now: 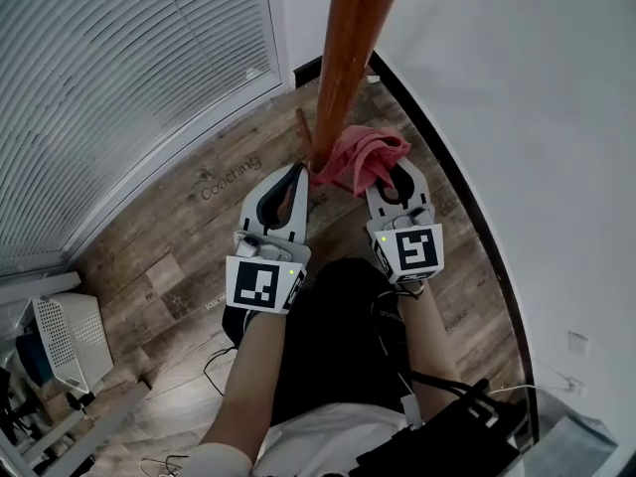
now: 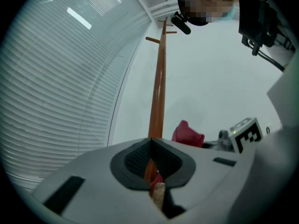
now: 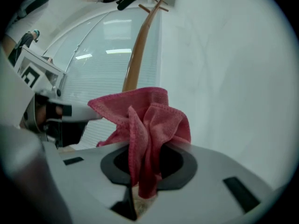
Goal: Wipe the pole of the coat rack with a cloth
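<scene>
The right gripper (image 1: 397,173) has its jaws closed on the pink cloth (image 3: 149,125). The cloth bunches out above them and lies against the low part of the pole (image 1: 350,58). The left gripper (image 1: 297,173) is just left of the pole, with its jaws together. Both forearms reach forward and down, side by side.

left gripper (image 1: 299,173): jaws together | right gripper (image 1: 401,169): clamping cloth (image 1: 360,155) (forearms parallel)
</scene>
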